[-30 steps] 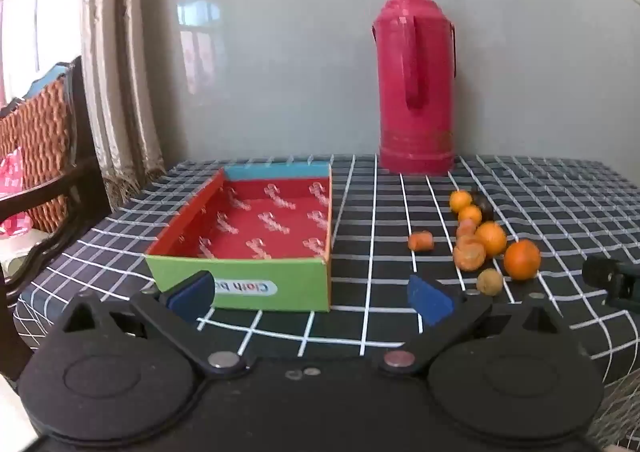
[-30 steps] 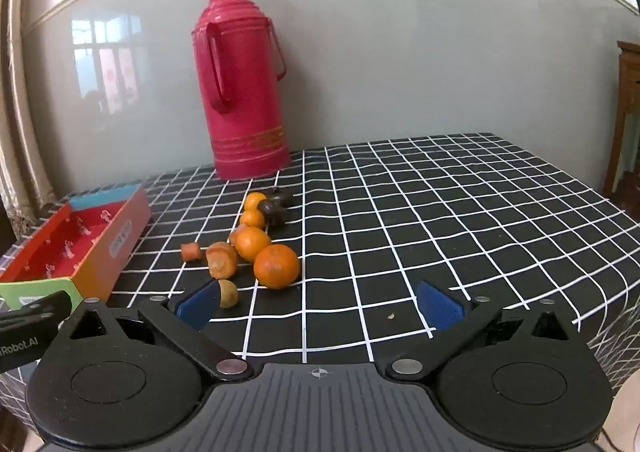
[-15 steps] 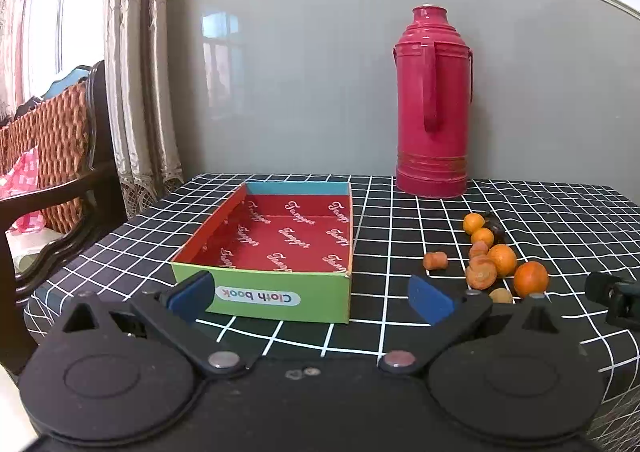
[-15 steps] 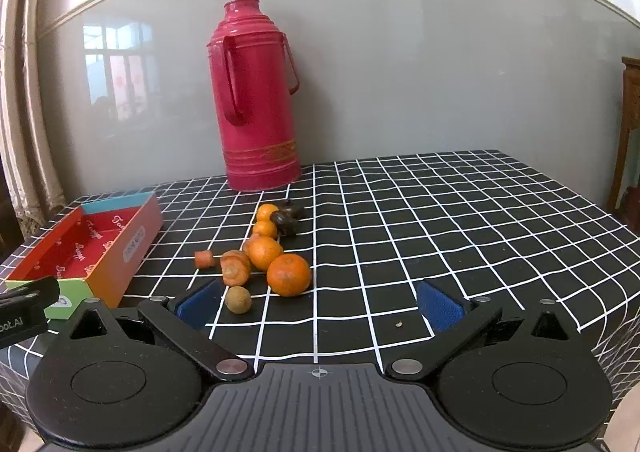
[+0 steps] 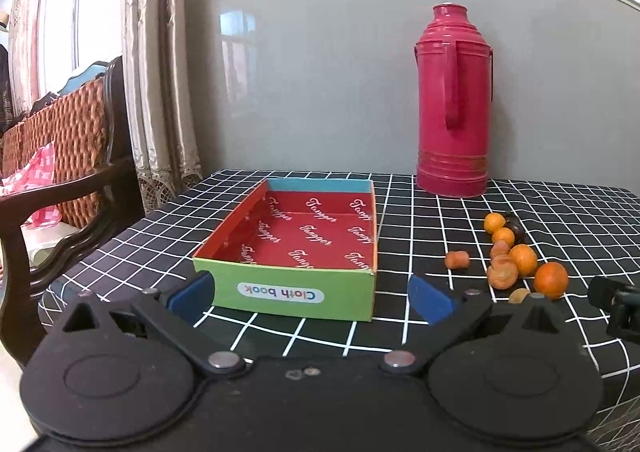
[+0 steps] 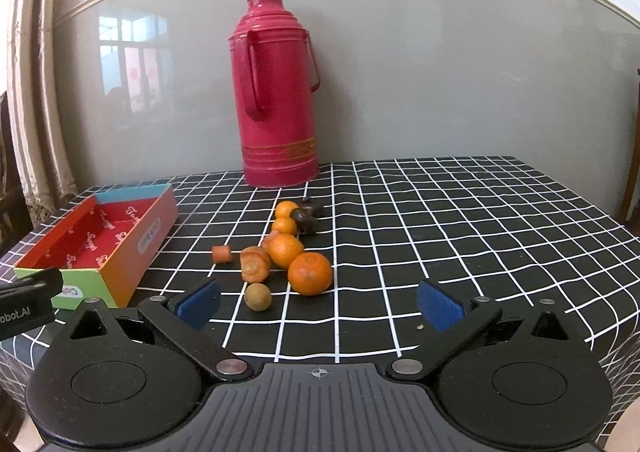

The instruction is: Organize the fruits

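An open cardboard box (image 5: 296, 294) with a red printed inside and a green front wall sits on the checked tablecloth; the right wrist view shows the box (image 6: 120, 252) at the left. A cluster of fruit lies to its right: a big orange (image 6: 310, 273), a second orange (image 6: 285, 250), two small ones, carrot pieces (image 6: 255, 269), a small brown fruit (image 6: 257, 296) and a dark one (image 6: 304, 220). My left gripper (image 5: 310, 298) is open just in front of the box. My right gripper (image 6: 320, 304) is open, near the big orange (image 5: 551, 279) and empty.
A tall red thermos (image 5: 454, 100) stands at the back against the grey wall. A wicker chair (image 5: 60, 156) and curtains are left of the table. The tablecloth (image 6: 460, 232) stretches bare to the right of the fruit. The table's front edge lies under both grippers.
Both grippers have dropped lower and tilted up, so the table looks flatter and the thermos stands more central. Nothing on the table moved. Both stay open.
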The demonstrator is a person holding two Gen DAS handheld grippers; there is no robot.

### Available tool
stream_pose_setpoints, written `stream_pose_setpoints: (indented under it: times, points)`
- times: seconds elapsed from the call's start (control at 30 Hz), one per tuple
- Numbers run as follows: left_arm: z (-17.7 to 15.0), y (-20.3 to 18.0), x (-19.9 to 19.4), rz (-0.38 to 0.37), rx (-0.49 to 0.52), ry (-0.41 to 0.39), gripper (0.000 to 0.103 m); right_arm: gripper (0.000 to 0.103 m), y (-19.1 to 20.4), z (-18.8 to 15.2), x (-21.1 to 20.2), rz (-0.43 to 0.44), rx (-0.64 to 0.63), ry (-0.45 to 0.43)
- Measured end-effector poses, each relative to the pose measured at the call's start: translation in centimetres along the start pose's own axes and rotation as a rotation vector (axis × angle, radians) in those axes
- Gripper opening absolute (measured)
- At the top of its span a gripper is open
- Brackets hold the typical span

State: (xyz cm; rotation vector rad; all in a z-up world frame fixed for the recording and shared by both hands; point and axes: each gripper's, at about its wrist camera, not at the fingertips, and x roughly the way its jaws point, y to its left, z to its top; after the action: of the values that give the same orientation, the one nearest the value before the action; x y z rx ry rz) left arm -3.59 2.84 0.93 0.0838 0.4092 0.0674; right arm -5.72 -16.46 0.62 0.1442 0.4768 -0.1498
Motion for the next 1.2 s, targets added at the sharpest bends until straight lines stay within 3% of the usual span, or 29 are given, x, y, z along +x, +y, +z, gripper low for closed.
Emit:
stream_pose_setpoints:
  times: [1.2]
  points:
    - [-0.5, 0.5, -0.3, 0.016, 0.002, 0.002, 0.097, 0.103, 1.6, -0.3, 0.0, 0.007, -0.065, -0.011]
